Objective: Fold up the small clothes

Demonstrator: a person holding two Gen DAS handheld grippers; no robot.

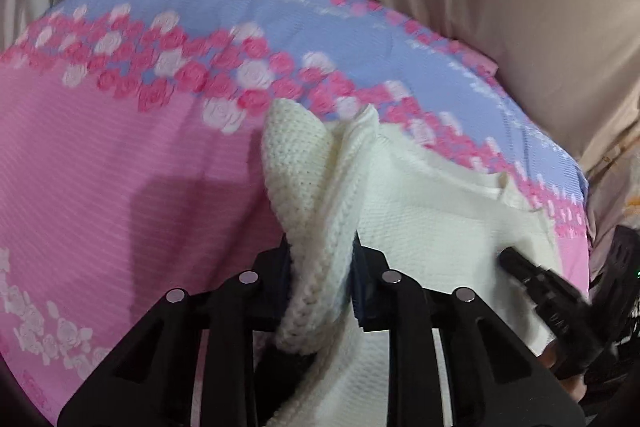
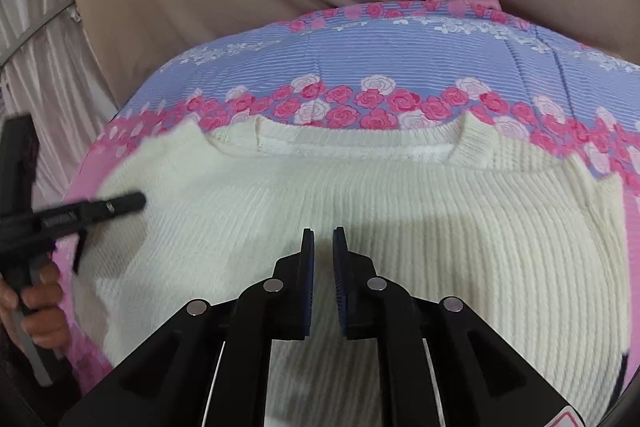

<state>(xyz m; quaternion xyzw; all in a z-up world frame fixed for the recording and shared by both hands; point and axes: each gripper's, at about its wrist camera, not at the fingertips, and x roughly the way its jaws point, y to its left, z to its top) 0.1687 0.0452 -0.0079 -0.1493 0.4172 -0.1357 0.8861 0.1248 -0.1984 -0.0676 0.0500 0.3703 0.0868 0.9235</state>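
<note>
Soft, even indoor light falls from above, bright enough and without glare. In the left wrist view the whole picture is smeared with motion blur: the roses on the bedspread [image 1: 120, 155] run together, and a dark shadow lies on its pink part. The right wrist view is sharper; the cream sweater [image 2: 400, 211] shows its ribs clearly, with a grey shadow ahead of the right tongs [image 2: 323, 239]. Both views bulge and darken at the corners.

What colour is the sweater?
Cream white, ribbed knit sweater; clearest in the right wrist view.
</note>
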